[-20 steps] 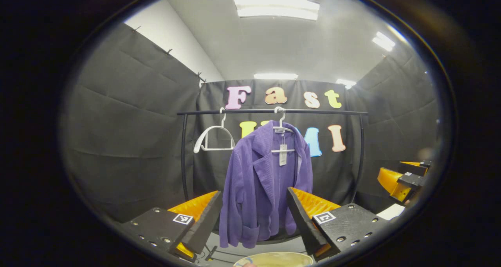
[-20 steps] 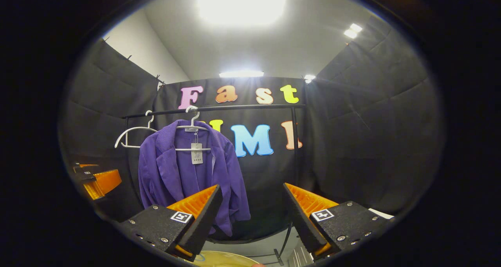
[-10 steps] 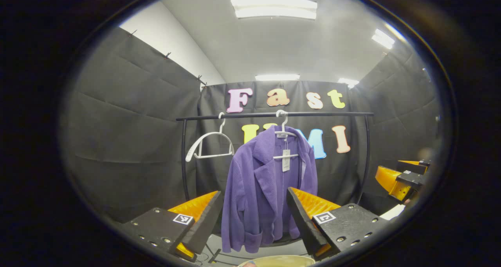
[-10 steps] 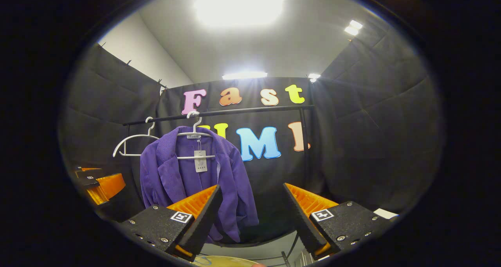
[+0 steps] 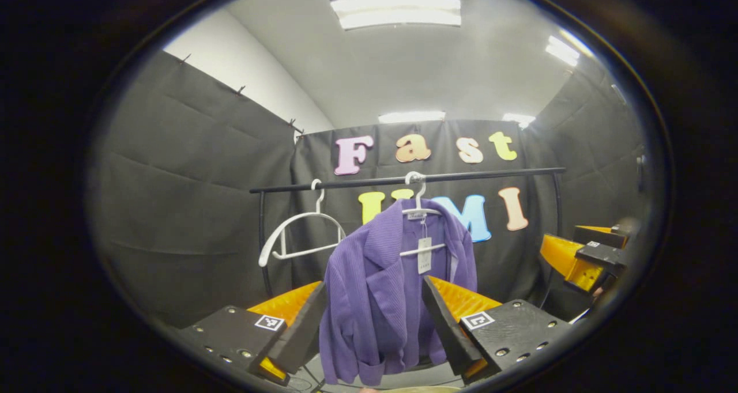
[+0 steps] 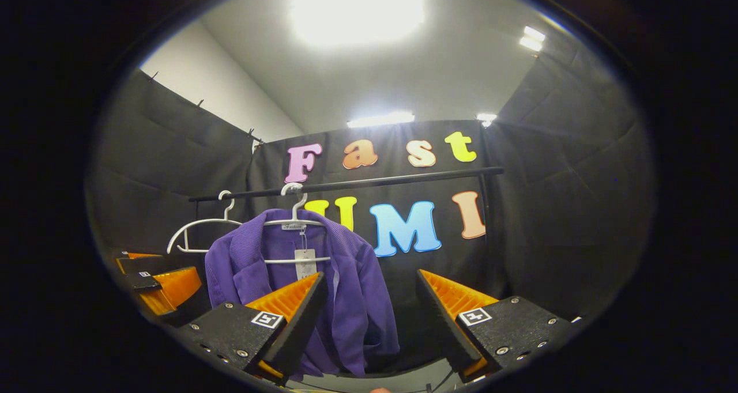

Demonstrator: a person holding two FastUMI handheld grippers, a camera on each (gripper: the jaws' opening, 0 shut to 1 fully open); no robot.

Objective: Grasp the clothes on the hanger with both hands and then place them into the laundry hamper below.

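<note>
A purple corduroy jacket (image 5: pixel 380 301) (image 6: pixel 351 289) with a paper tag hangs on a white hanger (image 5: pixel 418 211) (image 6: pixel 295 223) from a black rail (image 5: pixel 403 180) (image 6: pixel 357 182). In the left gripper view my left gripper (image 5: pixel 372 318) stands open some way in front of the jacket, which shows between its fingers. In the right gripper view my right gripper (image 6: pixel 369 318) is open too, with the jacket behind its left finger. The right gripper (image 5: pixel 585 257) also shows at the right edge of the left gripper view, and the left gripper (image 6: pixel 155 278) at the left edge of the right gripper view. A sliver of the hamper's pale rim (image 5: pixel 415 389) peeks in at the bottom.
An empty white hanger (image 5: pixel 300 234) (image 6: pixel 199 231) hangs on the rail left of the jacket. The rail stands on black uprights (image 5: pixel 262 249) (image 6: pixel 487 220) in front of black cloth walls. Ceiling lights shine above.
Both views have tilted upward and drawn closer: the rail and jacket sit lower and larger in each, and the hamper's rim has almost slid out at the bottom. Both grippers stay open.
</note>
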